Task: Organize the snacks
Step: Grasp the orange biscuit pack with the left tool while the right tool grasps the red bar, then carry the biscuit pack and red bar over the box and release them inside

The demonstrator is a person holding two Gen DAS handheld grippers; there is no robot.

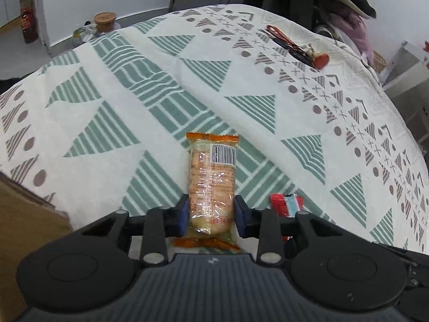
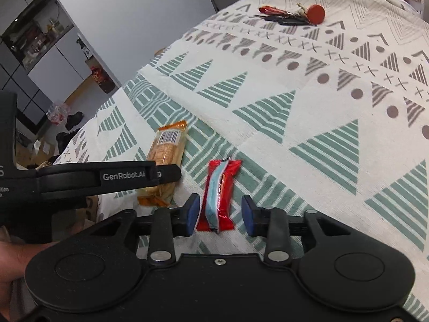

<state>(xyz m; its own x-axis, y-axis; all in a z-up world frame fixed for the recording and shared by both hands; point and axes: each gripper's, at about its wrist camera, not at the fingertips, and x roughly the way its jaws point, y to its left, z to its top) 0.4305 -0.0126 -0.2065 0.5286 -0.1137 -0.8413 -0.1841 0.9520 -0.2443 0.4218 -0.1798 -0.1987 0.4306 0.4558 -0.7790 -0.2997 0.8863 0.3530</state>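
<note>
The left claw (image 1: 210, 212) has its blue pads pressed against both sides of the orange cracker pack (image 1: 211, 185), which lies on the patterned tabletop (image 1: 107, 80). The right claw (image 2: 220, 213) stands open around the red candy bar (image 2: 218, 193), its pads apart from the wrapper. I'd close the right squarely on the bar's middle before lifting either snack.

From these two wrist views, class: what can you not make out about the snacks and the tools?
- Orange cracker pack: near end hidden behind the left tool; in the right wrist view its finger crosses the pack.
- Red candy wrapper: brand print too small; in the left wrist view, mostly behind the tool's frame.
- Storage container: none identifiable.
</note>
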